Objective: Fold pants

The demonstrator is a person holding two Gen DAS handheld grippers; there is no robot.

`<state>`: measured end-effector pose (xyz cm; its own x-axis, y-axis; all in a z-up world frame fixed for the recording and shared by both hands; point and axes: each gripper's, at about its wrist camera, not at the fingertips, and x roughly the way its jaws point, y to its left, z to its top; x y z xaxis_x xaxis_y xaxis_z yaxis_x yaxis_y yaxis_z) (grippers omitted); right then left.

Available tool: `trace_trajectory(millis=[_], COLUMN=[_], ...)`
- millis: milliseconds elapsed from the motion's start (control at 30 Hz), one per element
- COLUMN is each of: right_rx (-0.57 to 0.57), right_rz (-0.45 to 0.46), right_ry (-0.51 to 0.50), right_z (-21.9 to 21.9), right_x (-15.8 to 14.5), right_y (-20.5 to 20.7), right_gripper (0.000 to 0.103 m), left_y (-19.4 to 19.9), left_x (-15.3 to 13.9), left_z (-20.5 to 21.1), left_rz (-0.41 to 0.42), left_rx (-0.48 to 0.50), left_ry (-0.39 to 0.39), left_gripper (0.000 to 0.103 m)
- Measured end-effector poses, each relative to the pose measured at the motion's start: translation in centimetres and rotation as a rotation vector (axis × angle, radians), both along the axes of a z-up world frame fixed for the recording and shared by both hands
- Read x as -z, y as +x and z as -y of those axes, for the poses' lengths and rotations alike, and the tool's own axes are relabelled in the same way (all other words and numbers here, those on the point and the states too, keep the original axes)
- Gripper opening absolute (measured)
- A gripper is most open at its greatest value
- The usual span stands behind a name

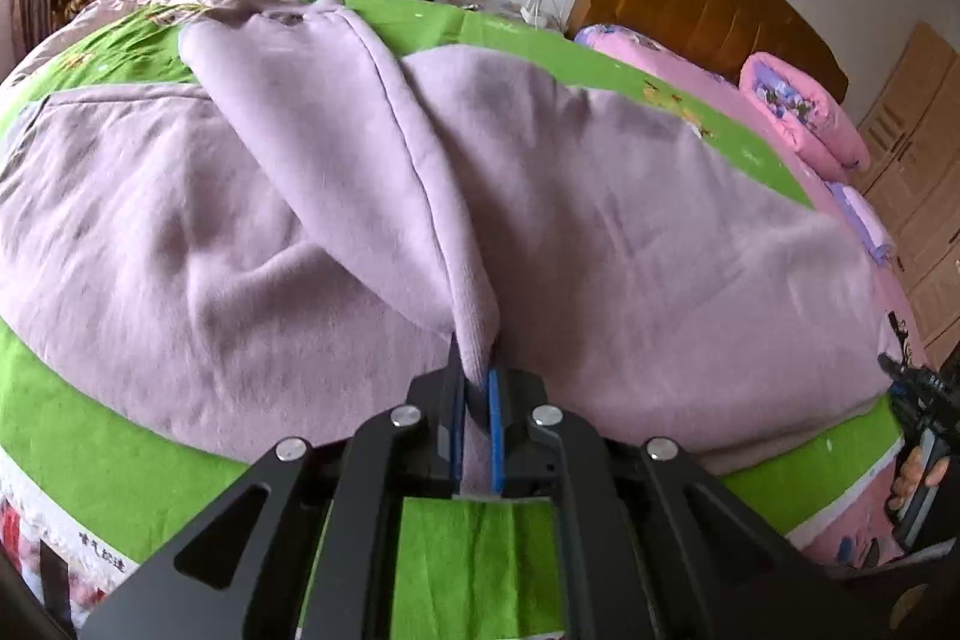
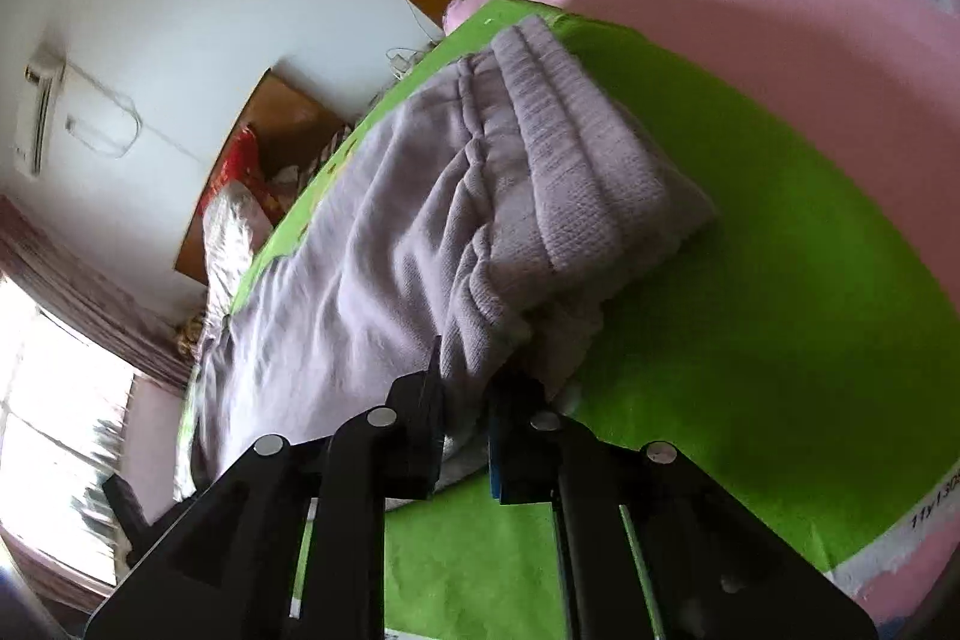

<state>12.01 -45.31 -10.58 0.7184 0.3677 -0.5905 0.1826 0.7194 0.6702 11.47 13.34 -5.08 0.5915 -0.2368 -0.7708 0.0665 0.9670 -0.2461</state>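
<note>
Two grippers, both engaged on one garment. Pants [image 1: 600, 220], lilac fleece, lie across the green cloth [image 1: 120, 448] covering the bed, main body spread toward the cloth's centre, waistband end toward the pink-sheet side.

Left gripper [image 1: 477, 388]: blue pads pressed together on a ridge of fabric, appx. at the near edge of the pants; the pinched strip is lifted and runs away from the tool as a raised fold toward the far edge of the cloth. Grip looks firm; little fabric shows past the pads.

Right gripper [image 2: 468, 388]: at the waistband [image 2: 576, 142] end, near the cloth's near edge. Fabric sits between the fingers, gap wider than on the left. Whether the pads actually clamp the cloth: cannot tell, contact pt hidden by bunched fabric.

Judgement, step in hand: lengthwise fold, one leg being carried over the other. Early stage; no cross fold made yet.

Recs for doing it well:
- Confirm rt grip before lifting further; a slack end will drag and skew.
- Keep both tools level and moving in parallel so the seam edge lands straight on the lower leg.
- Hold light tension btwn the two ends; wrinkles near the waistband suggest slack there.
- Lower before releasing, then smooth.

Risk: thick fleece may slip from a shallow pinch.
</note>
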Motion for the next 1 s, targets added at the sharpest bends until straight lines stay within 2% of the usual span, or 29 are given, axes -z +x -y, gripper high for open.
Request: trace_trajectory(millis=[67, 100, 133, 167, 200, 233, 300, 400, 433, 467, 500, 533, 600, 733, 800, 867, 933, 1000], right_rx=[-0.008, -0.014, -0.014, -0.016, -0.018, -0.025, -0.054, -0.076, -0.070, -0.056, -0.040, -0.043, -0.040, -0.024, -0.021, -0.019, -0.015, -0.012], right_rz=[-0.005, -0.005, -0.006, -0.001, 0.006, 0.004, -0.007, -0.013, -0.013, -0.020, -0.031, -0.028, -0.021, 0.012, 0.018, -0.004, -0.052, -0.048], right_ry=[0.002, 0.020, 0.038, 0.054, 0.066, 0.064, 0.057, 0.027, 0.018, 0.004, -0.027, -0.036, -0.052, -0.086, -0.089, -0.099, -0.094, -0.091], right_z=[-0.1, -0.1, -0.2, -0.4, -0.7, -1.4, -2.2, -3.1, -3.2, -3.2, -3.1, -3.2, -3.2, -3.2, -3.2, -3.1, -2.9, -3.0], right_x=[-0.2, -0.4, -0.5, -0.6, -0.9, -1.3, -1.4, -1.2, -1.3, -1.4, -1.3, -1.3, -1.4, -2.9, -3.5, -3.3, -1.7, -1.3], right_y=[0.0, 0.0, 0.0, 0.2, 0.0, -0.1, 0.1, 0.0, 0.0, 0.0, 0.2, 0.1, 0.1, -0.5, -0.7, -0.4, -0.1, 0.1], right_gripper=[0.010, 0.019, 0.028, 0.036, 0.043, 0.045, 0.045, 0.044, 0.040, 0.033, 0.017, 0.014, 0.012, 0.011, 0.011, 0.010, 0.008, 0.008], left_y=[-0.1, -0.1, -0.2, -0.3, -0.4, -0.5, -0.6, -0.2, -0.2, -0.2, -0.1, 0.0, -0.3, -1.4, -1.9, -2.0, -1.8, -1.7], left_x=[-0.2, -0.2, -0.4, -0.4, -0.6, -0.7, -0.8, 0.0, 0.0, 0.0, 0.1, 0.2, -0.1, -2.0, -2.4, -1.7, -0.1, 0.4], left_z=[-0.2, -0.3, -0.3, -0.3, -0.3, -0.3, -0.1, 0.6, 0.7, 0.8, 0.8, 0.7, 0.6, 0.4, 0.2, 0.2, 0.2, -0.1], left_rz=[-0.008, -0.011, -0.016, -0.017, -0.012, -0.006, -0.005, -0.002, 0.000, 0.001, 0.001, -0.004, 0.014, 0.066, 0.054, 0.026, -0.009, -0.004], left_rx=[0.000, 0.000, 0.000, 0.000, -0.003, -0.005, 0.002, 0.013, 0.017, 0.017, 0.015, 0.017, 0.015, 0.014, 0.011, 0.021, 0.021, 0.012], left_ry=[-0.012, -0.024, -0.038, -0.045, -0.051, -0.054, -0.056, -0.033, -0.023, -0.014, -0.005, -0.006, -0.015, -0.014, -0.028, -0.025, -0.016, -0.032], left_gripper=[0.011, 0.013, 0.018, 0.032, 0.040, 0.049, 0.049, 0.048, 0.048, 0.041, 0.029, 0.015, 0.007, 0.006, 0.006, 0.006, 0.006, 0.006])
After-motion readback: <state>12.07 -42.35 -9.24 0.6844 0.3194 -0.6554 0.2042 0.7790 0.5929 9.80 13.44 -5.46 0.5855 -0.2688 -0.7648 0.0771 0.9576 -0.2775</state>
